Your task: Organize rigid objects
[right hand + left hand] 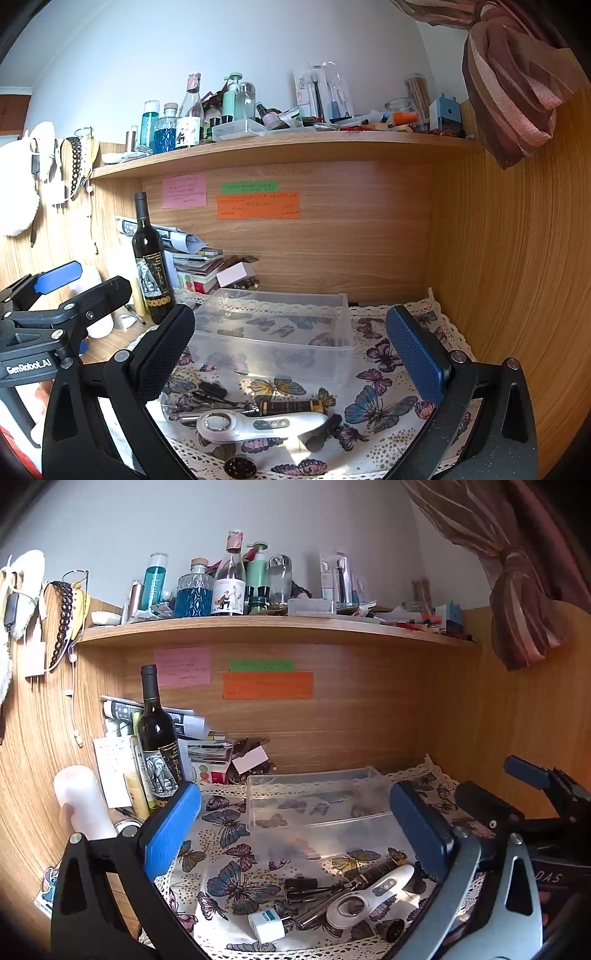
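Left hand-held gripper (295,823) hovers with its blue pads spread wide, nothing between them. Right hand-held gripper (291,354) alongside it, fingers just as far apart, also gripping nothing. Both face the clear plastic bin (273,325), which sits on the butterfly-print cloth (384,406) covering the counter, up against the wooden back panel. In front of the bin lies a loose cluster: a white handheld device (258,424) with a ring-shaped head, a dark striped tube (291,406) just behind it, small scissors (210,397) to its left, a black round-headed piece (317,435) at its handle end. From the left wrist view, a small white charger cube (266,925) rests close by the device. Off to the left, a dark wine bottle (157,746) stands upright beside stacked papers (192,731). Above, the shelf (258,147) is crowded with bottles.
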A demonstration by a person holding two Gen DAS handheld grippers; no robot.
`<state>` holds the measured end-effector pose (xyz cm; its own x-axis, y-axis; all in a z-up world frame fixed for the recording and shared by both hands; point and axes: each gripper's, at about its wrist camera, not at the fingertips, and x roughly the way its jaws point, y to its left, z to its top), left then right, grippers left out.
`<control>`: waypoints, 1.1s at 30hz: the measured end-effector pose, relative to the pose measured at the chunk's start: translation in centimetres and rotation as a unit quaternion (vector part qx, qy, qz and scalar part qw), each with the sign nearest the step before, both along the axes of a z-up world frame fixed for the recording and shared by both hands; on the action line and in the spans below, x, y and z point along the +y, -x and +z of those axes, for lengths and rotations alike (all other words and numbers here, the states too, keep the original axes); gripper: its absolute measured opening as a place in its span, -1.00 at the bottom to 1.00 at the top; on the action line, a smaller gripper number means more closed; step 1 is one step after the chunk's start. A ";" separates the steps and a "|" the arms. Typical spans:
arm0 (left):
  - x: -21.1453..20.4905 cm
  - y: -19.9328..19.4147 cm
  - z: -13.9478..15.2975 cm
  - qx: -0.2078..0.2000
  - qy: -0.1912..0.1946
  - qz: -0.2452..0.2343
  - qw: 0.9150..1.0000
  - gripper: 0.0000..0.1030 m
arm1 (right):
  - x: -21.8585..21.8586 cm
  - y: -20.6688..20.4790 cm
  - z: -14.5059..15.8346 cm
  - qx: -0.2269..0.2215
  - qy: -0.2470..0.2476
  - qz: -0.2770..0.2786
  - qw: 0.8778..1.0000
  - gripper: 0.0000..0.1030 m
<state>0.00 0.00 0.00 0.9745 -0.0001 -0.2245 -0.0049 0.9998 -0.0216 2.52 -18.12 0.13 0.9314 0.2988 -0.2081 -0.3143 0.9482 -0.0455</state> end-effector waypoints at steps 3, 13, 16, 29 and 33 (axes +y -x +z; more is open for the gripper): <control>0.0 0.0 -0.1 0.000 0.000 0.000 1.000 1.00 | 0.0 0.0 0.0 -0.001 0.001 -0.002 1.000 1.00; 0.0 -0.1 0.0 0.001 -0.002 0.001 1.000 1.00 | 0.0 0.1 0.0 -0.002 0.000 -0.002 1.000 1.00; -0.2 0.0 0.1 0.003 -0.001 0.002 1.000 1.00 | 0.0 0.1 0.0 -0.002 0.000 -0.002 1.000 1.00; -0.2 -0.4 -0.5 0.000 0.004 -0.001 1.000 1.00 | 0.0 0.1 -0.2 0.004 -0.004 0.000 1.000 1.00; -0.1 -0.4 -0.7 0.002 0.004 -0.001 1.000 1.00 | 0.1 0.1 -0.2 0.004 -0.004 0.002 1.000 1.00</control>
